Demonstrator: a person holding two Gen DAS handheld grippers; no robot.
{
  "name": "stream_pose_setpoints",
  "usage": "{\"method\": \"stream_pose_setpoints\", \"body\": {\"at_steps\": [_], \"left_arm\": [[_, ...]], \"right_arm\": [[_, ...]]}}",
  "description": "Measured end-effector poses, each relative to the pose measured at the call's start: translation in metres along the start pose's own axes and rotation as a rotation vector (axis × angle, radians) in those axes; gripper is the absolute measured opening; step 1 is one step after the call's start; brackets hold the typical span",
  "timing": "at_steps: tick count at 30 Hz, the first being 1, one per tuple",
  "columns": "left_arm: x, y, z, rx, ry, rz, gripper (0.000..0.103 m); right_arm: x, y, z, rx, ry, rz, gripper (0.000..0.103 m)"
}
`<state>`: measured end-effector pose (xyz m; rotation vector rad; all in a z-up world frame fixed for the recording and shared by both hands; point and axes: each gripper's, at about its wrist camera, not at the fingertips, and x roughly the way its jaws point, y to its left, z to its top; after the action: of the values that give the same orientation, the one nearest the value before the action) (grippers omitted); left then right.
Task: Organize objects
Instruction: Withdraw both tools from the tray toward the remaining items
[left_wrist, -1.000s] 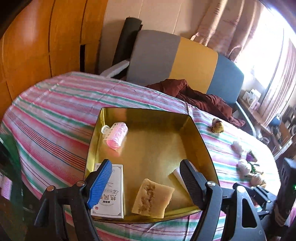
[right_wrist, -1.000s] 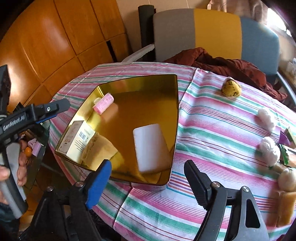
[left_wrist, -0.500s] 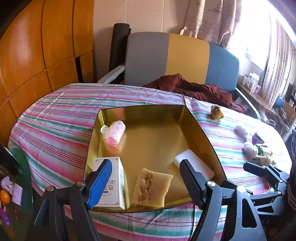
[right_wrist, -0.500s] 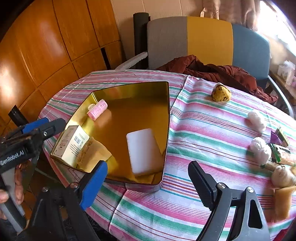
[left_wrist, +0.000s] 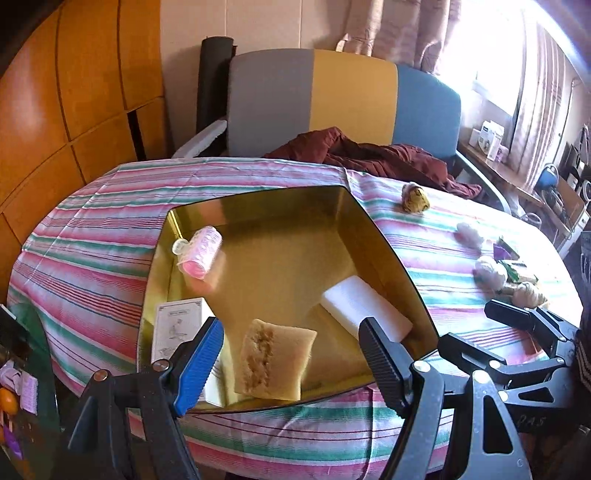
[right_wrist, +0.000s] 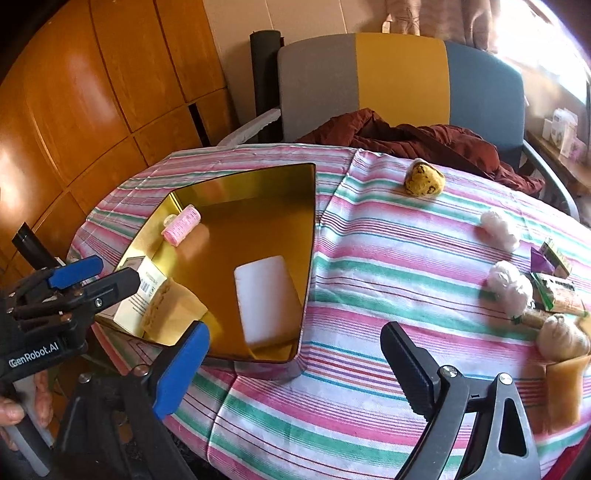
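A gold tray (left_wrist: 384, 251) (right_wrist: 311, 206) sits on the striped tablecloth. It holds a pink hair roller (left_wrist: 201, 251) (right_wrist: 181, 225), a white card box (left_wrist: 177, 328) (right_wrist: 142, 291), a tan sponge (left_wrist: 275, 360) (right_wrist: 173, 310) and a white block (left_wrist: 364, 308) (right_wrist: 266, 291). My left gripper (left_wrist: 291, 362) (right_wrist: 94, 273) is open and empty above the tray's near edge. My right gripper (right_wrist: 295, 373) is open and empty over the cloth by the tray's near corner.
Loose on the cloth to the right lie a yellow spotted toy (right_wrist: 423, 179), white fluffy balls (right_wrist: 509, 284), garlic bulbs (right_wrist: 561, 336), green packets (right_wrist: 557, 291) and a tan block (right_wrist: 563, 391). A chair with a maroon garment (right_wrist: 410, 136) stands behind the table.
Both grippers have pulled back and up from the tray, so more of the table shows. Both stayed open. The objects in the tray have not moved.
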<state>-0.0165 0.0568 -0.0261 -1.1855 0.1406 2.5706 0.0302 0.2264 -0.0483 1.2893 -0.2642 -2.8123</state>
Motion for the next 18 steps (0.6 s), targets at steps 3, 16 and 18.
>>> {"method": "stream_pose_setpoints", "body": {"at_steps": [3, 16, 18], "left_arm": [[0.002, -0.005, -0.001, 0.010, 0.011, -0.006, 0.077], [0.016, -0.015, -0.004, 0.001, 0.083, -0.114, 0.077], [0.017, -0.017, -0.004, 0.002, 0.088, -0.130, 0.077]], "right_arm": [[0.000, -0.005, -0.001, 0.015, 0.001, -0.002, 0.095], [-0.002, -0.032, -0.009, 0.074, 0.011, -0.044, 0.100], [-0.004, -0.043, -0.012, 0.098, 0.014, -0.056, 0.100]]}}
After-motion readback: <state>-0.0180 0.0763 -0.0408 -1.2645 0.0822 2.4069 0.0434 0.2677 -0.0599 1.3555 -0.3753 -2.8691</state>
